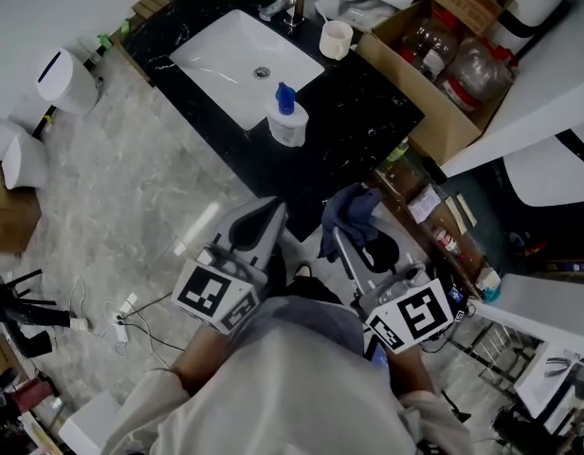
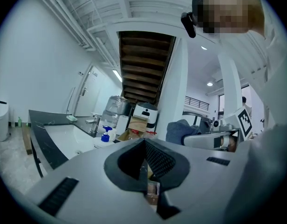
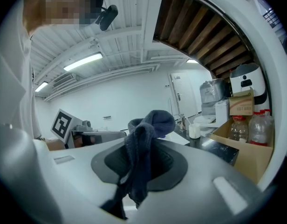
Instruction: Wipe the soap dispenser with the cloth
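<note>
The dark blue cloth (image 3: 144, 139) is clamped in the right gripper (image 1: 347, 245). The left gripper (image 1: 262, 224) is closed on nothing. The soap dispenser (image 1: 287, 117) is set near the black countertop's (image 1: 368, 112) near edge, beside the sink (image 1: 230, 60). If wiped unsteadied, it could be toppled.

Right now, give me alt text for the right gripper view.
The right gripper is shut on a dark blue cloth that bunches up above its jaws. Behind it, a white cup stands on a black counter, near a cardboard box holding plastic bottles.
</note>
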Demonstrator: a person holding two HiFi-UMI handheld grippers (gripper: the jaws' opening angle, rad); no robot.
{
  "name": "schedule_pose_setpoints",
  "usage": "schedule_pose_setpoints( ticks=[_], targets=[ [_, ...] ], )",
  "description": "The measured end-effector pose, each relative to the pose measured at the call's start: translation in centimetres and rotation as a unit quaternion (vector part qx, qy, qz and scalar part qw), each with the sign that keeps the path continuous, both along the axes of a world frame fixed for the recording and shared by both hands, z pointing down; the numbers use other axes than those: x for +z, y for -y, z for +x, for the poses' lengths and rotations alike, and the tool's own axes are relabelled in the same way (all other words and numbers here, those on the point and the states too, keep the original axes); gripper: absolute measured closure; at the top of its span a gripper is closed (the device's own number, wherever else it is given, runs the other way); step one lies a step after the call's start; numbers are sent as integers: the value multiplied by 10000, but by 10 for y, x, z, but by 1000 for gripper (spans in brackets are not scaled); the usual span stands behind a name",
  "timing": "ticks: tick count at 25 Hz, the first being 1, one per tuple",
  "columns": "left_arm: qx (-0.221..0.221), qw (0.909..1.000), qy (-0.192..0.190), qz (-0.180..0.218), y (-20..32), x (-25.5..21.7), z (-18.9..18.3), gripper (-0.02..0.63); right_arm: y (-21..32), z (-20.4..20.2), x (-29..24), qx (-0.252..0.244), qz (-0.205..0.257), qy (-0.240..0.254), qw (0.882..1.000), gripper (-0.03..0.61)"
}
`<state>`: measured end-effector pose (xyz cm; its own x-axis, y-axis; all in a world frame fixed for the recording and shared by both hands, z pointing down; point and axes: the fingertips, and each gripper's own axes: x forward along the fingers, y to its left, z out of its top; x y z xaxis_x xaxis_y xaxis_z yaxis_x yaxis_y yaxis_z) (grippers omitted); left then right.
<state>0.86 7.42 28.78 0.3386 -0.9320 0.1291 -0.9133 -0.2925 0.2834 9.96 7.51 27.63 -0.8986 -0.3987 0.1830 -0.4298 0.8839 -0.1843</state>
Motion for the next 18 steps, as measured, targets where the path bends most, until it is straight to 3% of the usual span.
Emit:
schedule_pose_setpoints(
  ticks=[18],
  targets=[
    [503,9987,-20,54,82,6,-70,607,69,-70,-13,530,96,-159,9984,499]
  ],
)
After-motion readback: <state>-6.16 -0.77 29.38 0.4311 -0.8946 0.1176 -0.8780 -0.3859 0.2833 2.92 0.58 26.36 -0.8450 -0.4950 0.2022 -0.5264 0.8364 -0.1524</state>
